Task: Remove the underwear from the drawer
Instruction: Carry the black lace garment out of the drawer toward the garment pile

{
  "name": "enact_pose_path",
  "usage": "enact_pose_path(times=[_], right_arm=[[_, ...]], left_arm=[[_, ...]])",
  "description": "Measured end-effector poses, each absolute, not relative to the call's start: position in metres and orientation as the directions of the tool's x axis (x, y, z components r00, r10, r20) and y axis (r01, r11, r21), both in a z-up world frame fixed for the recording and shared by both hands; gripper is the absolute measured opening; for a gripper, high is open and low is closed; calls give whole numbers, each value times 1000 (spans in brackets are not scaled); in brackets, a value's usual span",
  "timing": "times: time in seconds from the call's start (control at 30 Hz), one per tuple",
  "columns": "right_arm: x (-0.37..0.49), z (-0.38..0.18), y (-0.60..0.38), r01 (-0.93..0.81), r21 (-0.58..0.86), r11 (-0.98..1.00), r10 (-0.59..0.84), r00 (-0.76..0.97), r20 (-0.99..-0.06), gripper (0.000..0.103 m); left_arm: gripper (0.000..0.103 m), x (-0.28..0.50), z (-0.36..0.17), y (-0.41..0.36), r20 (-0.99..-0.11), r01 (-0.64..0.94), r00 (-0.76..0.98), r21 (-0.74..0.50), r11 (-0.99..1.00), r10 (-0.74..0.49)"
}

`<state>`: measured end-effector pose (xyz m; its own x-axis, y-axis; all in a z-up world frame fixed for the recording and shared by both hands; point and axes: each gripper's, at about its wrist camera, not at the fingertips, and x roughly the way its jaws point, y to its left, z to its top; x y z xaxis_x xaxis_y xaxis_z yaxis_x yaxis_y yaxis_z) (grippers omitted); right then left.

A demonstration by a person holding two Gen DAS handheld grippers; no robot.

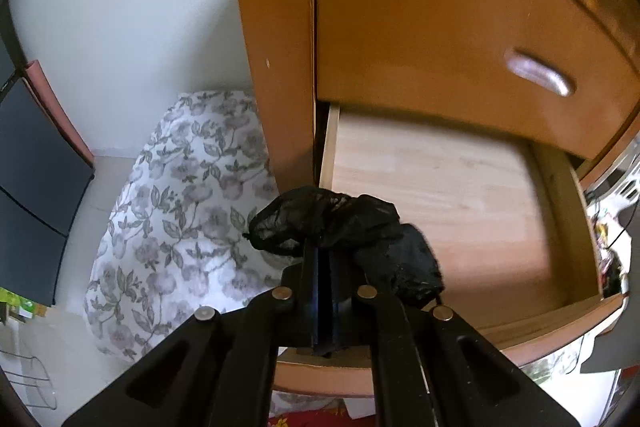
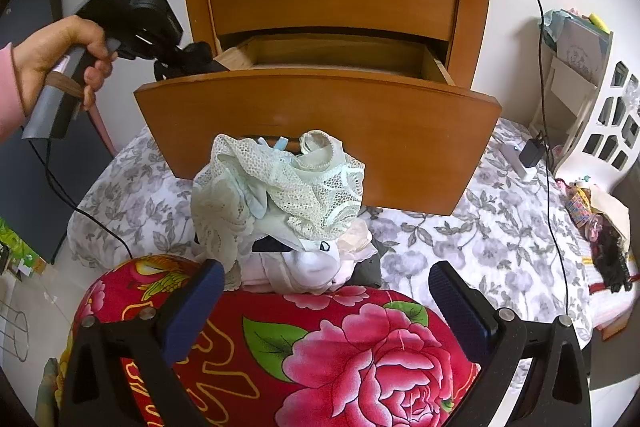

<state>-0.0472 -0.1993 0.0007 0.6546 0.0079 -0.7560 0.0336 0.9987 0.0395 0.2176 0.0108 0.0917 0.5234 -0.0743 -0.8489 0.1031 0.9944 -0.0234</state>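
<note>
While the left claw [image 1: 320,251] stood clamped shut on the black underwear [image 1: 340,223], bunched at its tips over the open drawer [image 1: 440,195], lifting clear of the front edge seemed wise; right claw [image 2: 326,291] gaped empty.

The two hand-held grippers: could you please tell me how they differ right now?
The left hand-held gripper is shut on black underwear; the right hand-held gripper is open and holds nothing. The left is at the open drawer; the right hangs over the underwear pile. Both have dark blue pads.

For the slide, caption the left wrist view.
Left gripper shut on black underwear above the open drawer.
</note>
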Motion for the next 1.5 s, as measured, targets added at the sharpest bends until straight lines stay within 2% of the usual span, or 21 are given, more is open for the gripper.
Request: enact_pose_path(times=[0.43,0.93,1.5], right_arm=[[-51,8,-197,39,18,999,-13,664,-748,103],[-62,29,-192,45,-14,999,-41,698,-715,103],[-86,63,-185,36,-9,999,-33,753,-658,103]], left_arm=[[3,187,165,20,-713,157,684,-62,986,-154],[3,126,252,37,-560,223,791,-111,969,-246],[3,47,310,35,-481,349,787,-169,922,-386]])
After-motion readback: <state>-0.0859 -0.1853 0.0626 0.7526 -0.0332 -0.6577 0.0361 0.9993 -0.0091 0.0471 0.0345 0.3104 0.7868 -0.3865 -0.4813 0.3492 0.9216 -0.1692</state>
